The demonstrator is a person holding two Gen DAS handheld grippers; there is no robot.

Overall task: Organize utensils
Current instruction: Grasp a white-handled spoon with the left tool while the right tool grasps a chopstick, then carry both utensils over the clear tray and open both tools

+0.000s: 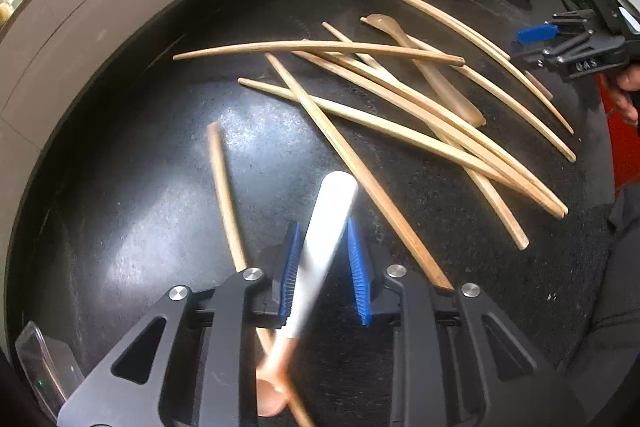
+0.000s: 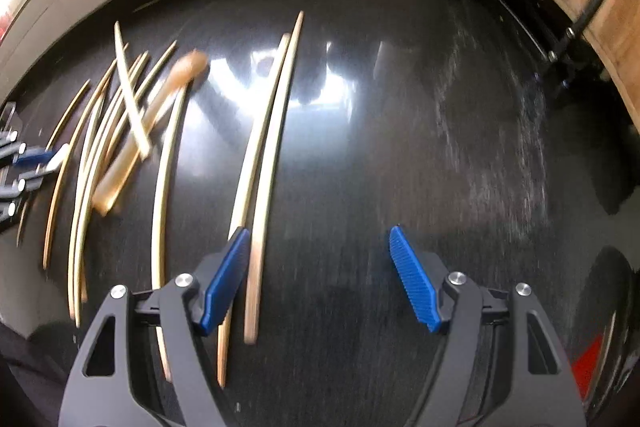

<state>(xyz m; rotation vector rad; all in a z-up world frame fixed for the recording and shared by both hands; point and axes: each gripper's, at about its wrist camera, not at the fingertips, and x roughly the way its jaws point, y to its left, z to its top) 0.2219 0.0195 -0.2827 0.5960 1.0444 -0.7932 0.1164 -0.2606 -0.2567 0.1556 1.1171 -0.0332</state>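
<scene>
A: From the left wrist, the left gripper (image 1: 322,259) is closed on a white-handled spoon (image 1: 320,247), its blue pads against the handle. The pinkish bowl end hangs blurred under the gripper body. A single chopstick (image 1: 226,199) lies just left of the gripper.

B: The right wrist view shows none of that grip (only a sliver of that gripper at its left edge).

A: Ahead and to the right of the left gripper, a heap of chopsticks (image 1: 400,99) crosses a brown spoon (image 1: 424,67) on the black desk (image 1: 140,219).

B: The right gripper (image 2: 320,279) stands open over the desk, holding nothing. A pair of chopsticks (image 2: 264,163) runs past its left finger, one lower end hidden behind it. The heap further left is too smeared to count.
</scene>
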